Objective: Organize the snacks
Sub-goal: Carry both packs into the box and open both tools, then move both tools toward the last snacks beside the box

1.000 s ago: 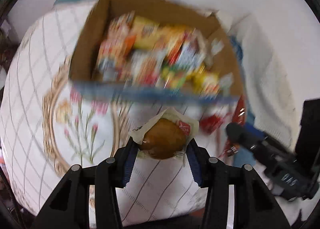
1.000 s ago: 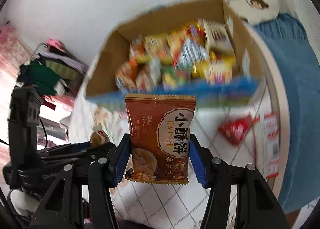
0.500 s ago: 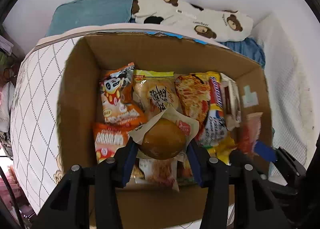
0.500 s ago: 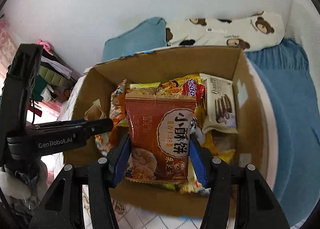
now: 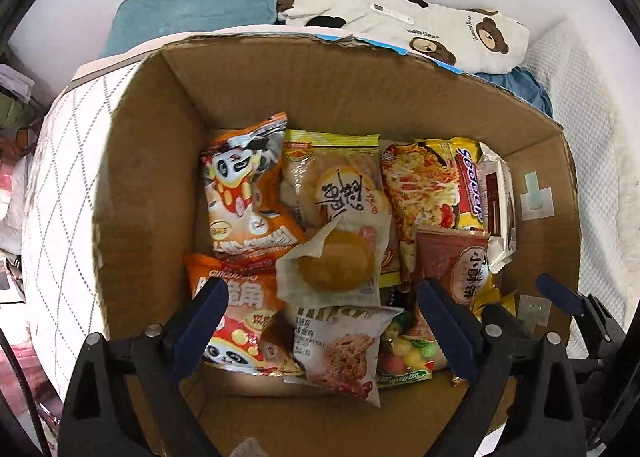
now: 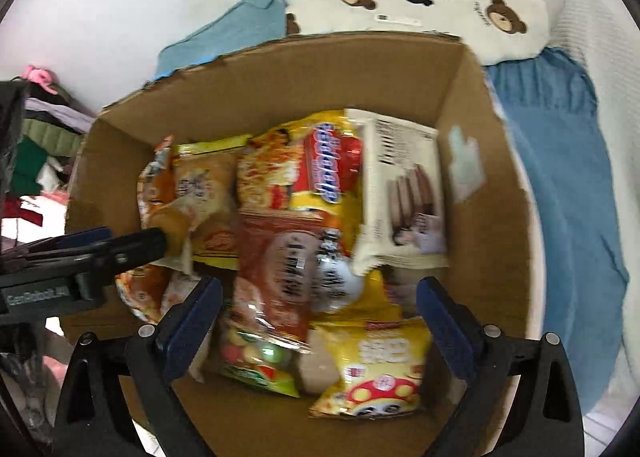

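Observation:
A cardboard box (image 5: pixel 148 161) (image 6: pixel 280 77) holds several snack packets. My left gripper (image 5: pixel 324 309) is open above it; the wrapped brown bun (image 5: pixel 336 265) lies loose on the packets between and beyond its fingers. My right gripper (image 6: pixel 318 301) is open over the box; the red-brown biscuit packet (image 6: pixel 296 261) lies loose on the pile, and it also shows in the left wrist view (image 5: pixel 460 261). The right gripper's fingers (image 5: pixel 560 293) show at the left view's lower right; the left gripper's finger (image 6: pixel 132 245) enters the right view from the left.
The box stands on a white quilted bed (image 5: pixel 60 177). A teal pillow (image 5: pixel 200 1) and a bear-print pillow (image 5: pixel 420 21) lie behind it. Blue bedding (image 6: pixel 560 177) lies to the right. Clothes (image 6: pixel 36 129) pile up at the far left.
Both grippers moved over the box and opened. The bun and the biscuit packet dropped out of the fingers onto the snacks inside.

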`<state>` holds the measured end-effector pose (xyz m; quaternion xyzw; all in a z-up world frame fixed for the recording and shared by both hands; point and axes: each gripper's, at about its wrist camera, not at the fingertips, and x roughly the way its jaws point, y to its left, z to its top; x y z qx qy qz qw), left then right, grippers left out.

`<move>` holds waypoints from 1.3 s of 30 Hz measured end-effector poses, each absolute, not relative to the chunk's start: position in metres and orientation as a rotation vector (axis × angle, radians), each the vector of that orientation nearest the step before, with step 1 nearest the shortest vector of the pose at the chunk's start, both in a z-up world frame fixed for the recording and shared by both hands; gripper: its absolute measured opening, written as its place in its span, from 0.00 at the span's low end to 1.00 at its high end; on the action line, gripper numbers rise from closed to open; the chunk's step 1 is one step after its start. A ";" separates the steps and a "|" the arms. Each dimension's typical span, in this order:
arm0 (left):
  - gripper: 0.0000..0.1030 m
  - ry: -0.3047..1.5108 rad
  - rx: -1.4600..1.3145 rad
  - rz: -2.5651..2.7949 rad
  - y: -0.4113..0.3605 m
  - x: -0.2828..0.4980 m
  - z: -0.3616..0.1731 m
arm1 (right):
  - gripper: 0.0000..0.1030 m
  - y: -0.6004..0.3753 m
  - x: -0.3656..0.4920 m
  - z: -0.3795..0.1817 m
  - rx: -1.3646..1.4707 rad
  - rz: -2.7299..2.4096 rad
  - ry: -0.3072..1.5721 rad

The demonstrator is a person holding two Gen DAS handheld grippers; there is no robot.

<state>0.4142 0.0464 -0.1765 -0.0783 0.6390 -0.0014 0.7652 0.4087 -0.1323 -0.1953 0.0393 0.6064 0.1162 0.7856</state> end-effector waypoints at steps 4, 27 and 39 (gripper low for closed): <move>0.94 1.374 -0.177 -0.005 0.047 0.404 -0.173 | 0.97 -0.138 0.401 -0.193 0.077 0.225 1.303; 0.94 1.094 -0.128 0.067 0.042 0.302 -0.096 | 0.97 -0.155 0.309 -0.118 0.042 0.226 1.113; 0.94 0.977 -0.099 0.096 0.035 0.236 -0.065 | 0.97 -0.165 0.248 -0.064 0.024 0.227 0.962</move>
